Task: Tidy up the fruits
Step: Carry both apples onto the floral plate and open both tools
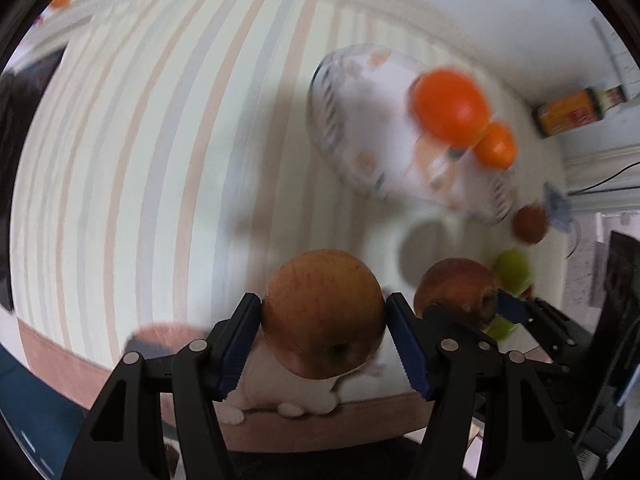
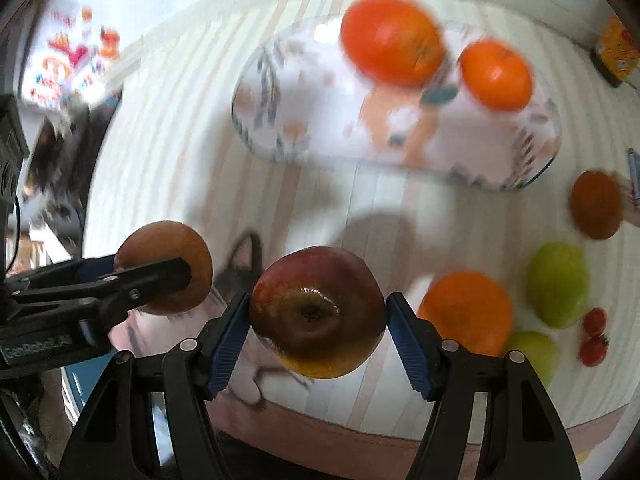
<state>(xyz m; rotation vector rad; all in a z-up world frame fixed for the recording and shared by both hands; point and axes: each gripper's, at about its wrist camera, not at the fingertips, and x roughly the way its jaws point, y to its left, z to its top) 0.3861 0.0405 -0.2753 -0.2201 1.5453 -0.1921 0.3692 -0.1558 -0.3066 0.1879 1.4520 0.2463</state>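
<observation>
My left gripper is shut on a brownish-red apple, held above the striped tablecloth. My right gripper is shut on a darker red apple, also lifted off the table. Each view shows the other hand's apple: the dark one to the right in the left wrist view, the brownish one to the left in the right wrist view. Beyond them lies a patterned oval plate with two orange fruits on it. Both views are blurred.
Loose on the cloth right of the plate lie a brown-red fruit, an orange, two green fruits, and small red tomatoes. A yellow-labelled bottle stands near the wall. The table's near edge is below the grippers.
</observation>
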